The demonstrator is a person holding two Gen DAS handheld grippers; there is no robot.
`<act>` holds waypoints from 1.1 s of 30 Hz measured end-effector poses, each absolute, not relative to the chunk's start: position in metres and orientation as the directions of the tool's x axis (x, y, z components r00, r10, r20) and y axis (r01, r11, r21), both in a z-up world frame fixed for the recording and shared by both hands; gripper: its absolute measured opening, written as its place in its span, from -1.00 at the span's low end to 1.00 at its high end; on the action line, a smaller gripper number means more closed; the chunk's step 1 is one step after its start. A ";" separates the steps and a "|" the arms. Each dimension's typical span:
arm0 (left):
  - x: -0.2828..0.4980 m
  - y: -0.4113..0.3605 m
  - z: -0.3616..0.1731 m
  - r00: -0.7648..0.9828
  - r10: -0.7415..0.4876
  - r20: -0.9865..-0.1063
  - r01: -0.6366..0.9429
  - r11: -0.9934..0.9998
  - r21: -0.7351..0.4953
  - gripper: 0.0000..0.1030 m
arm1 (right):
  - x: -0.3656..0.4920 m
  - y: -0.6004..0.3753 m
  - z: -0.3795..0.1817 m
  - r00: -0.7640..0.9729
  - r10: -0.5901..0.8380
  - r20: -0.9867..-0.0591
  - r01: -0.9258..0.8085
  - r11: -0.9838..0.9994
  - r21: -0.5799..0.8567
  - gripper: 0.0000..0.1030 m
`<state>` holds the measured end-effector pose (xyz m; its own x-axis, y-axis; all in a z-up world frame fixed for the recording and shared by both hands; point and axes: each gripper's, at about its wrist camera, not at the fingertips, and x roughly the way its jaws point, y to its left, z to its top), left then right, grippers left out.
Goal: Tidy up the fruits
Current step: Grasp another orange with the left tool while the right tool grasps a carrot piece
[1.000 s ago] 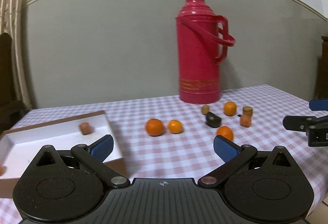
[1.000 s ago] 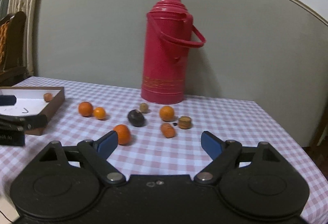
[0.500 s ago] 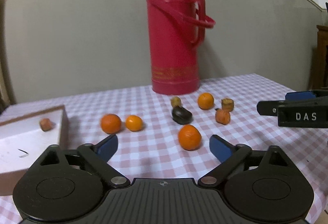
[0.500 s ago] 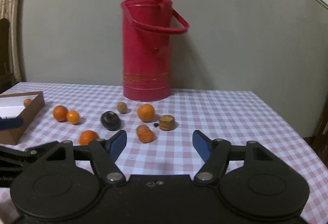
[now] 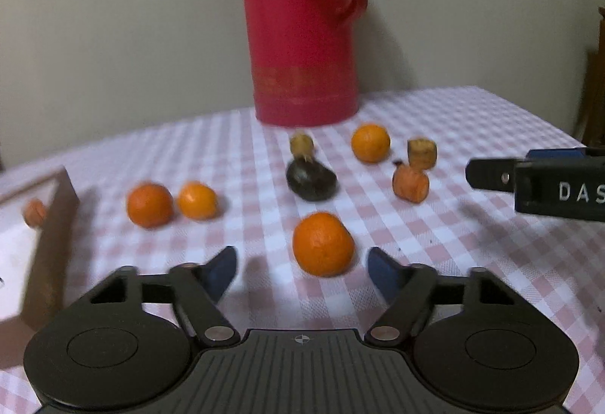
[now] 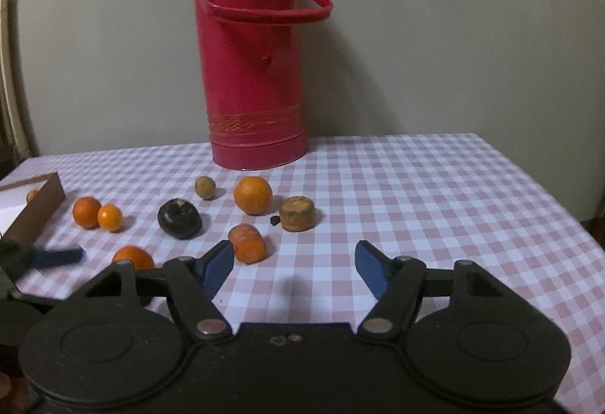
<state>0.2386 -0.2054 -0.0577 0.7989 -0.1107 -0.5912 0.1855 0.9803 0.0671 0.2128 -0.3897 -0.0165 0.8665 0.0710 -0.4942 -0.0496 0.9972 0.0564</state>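
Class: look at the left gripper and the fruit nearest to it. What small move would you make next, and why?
Probably ease the left gripper forward around the nearest orange. Its jaws are closing, yet the orange lies just ahead of the fingertips, untouched, slightly right of centre, so closing now would likely miss.

My table [image 6: 435, 194] wears a pink-and-white checked cloth. On it stand a red flask [image 6: 253, 73] at the back, a cardboard box [image 6: 41, 206] at the left, four oranges, a dark fruit [image 6: 179, 219], and small brownish pieces scattered between.
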 end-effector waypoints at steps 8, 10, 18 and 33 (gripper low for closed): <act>0.256 -0.197 -0.057 0.811 -0.108 -0.575 0.162 0.986 0.044 0.35 | 0.240 -0.373 -0.026 0.837 0.121 -0.534 -0.100 0.993 0.069 0.21; 0.258 -0.195 -0.057 0.817 -0.106 -0.567 0.162 0.986 0.049 0.35 | 0.249 -0.368 -0.029 0.827 0.132 -0.546 -0.111 0.991 0.071 0.15; 0.266 -0.190 -0.057 0.808 -0.152 -0.569 0.186 0.983 0.002 0.05 | 0.279 -0.359 -0.041 0.778 0.139 -0.613 -0.124 0.990 0.068 -0.30; 0.255 -0.196 -0.060 0.791 -0.156 -0.591 0.203 0.979 0.013 -0.29 | 0.272 -0.359 -0.042 0.786 0.097 -0.611 -0.117 0.993 0.007 -0.62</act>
<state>0.2548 -0.1964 -0.0601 0.7912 -0.1562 -0.5913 0.2030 0.9791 0.0130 0.2723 -0.3588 -0.0416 0.7857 0.0967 -0.6110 -0.1170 0.9931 0.0067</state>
